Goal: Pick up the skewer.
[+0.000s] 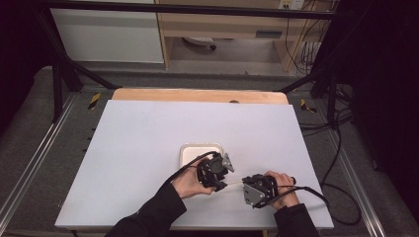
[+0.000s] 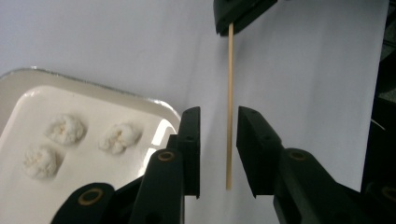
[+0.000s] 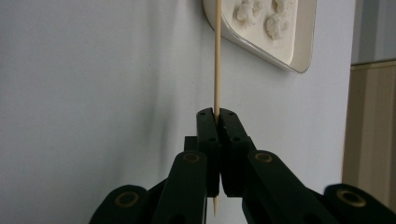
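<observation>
- Your right tongs (image 3: 216, 116) were clamped on the wooden skewer (image 3: 217, 56), jaws pressed together with its pointed end poking out behind them.
- Your left tongs (image 2: 218, 144) stood apart, the skewer's free end hanging between the jaws, touching neither.
- The tray (image 2: 154, 105) with three white lumps (image 2: 119, 136) sat just beside, on the white bench (image 1: 138, 143).
- Risk, as I judged it: closing off-centre could have levered the thin stick and snapped or twisted it loose.
</observation>
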A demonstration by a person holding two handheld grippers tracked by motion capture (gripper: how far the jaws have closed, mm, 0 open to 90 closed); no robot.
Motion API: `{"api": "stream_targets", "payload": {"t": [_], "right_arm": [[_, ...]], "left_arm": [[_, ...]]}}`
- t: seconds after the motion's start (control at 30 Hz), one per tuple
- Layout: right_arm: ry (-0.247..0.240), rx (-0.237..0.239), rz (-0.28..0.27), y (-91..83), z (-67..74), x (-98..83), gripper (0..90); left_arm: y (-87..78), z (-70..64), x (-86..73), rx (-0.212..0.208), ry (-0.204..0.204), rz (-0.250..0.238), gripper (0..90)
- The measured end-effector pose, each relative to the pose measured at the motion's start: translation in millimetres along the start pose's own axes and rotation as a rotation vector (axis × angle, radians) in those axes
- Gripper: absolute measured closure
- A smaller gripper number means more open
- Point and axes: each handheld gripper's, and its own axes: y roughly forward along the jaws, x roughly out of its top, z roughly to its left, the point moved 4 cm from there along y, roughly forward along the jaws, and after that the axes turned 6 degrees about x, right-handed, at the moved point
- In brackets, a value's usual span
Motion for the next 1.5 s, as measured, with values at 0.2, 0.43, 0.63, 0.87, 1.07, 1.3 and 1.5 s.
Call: {"api": "stream_targets", "payload": {"t": [0.2,0.43,0.63,0.87,1.07,1.3,1.5], "right_arm": [[-0.006,-0.004,0.006,0.6,-0.7,1.3,88.7],[-0.025,0.004,0.011,0.1,-0.5,2.8,88.7],[-0.03,0.007,0.016,-0.4,-0.3,2.4,88.7],[-0.028,0.008,0.017,-1.3,0.1,2.4,88.6],[0.021,0.003,-0.013,-2.2,-1.3,1.9,80.6],[0.245,-0.005,-0.082,-8.6,-6.3,-6.0,56.9],[0.497,-0.034,-0.136,-11.2,-10.5,-18.5,38.4]], "left_arm": [[4.4,-1.2,-3.0,-0.015,0.005,0.066,72.4],[13.1,-5.9,-0.7,-0.021,0.025,0.092,80.9],[15.1,-8.8,0.2,-0.008,0.051,0.103,87.7],[16.0,-11.6,-0.2,0.019,0.076,0.104,88.5],[14.1,-12.4,-2.8,0.034,0.085,0.089,88.5],[6.4,-7.2,-16.5,0.078,0.07,0.07,88.5],[-2.0,0.0,-33.0,0.097,0.029,0.053,88.5]]}}
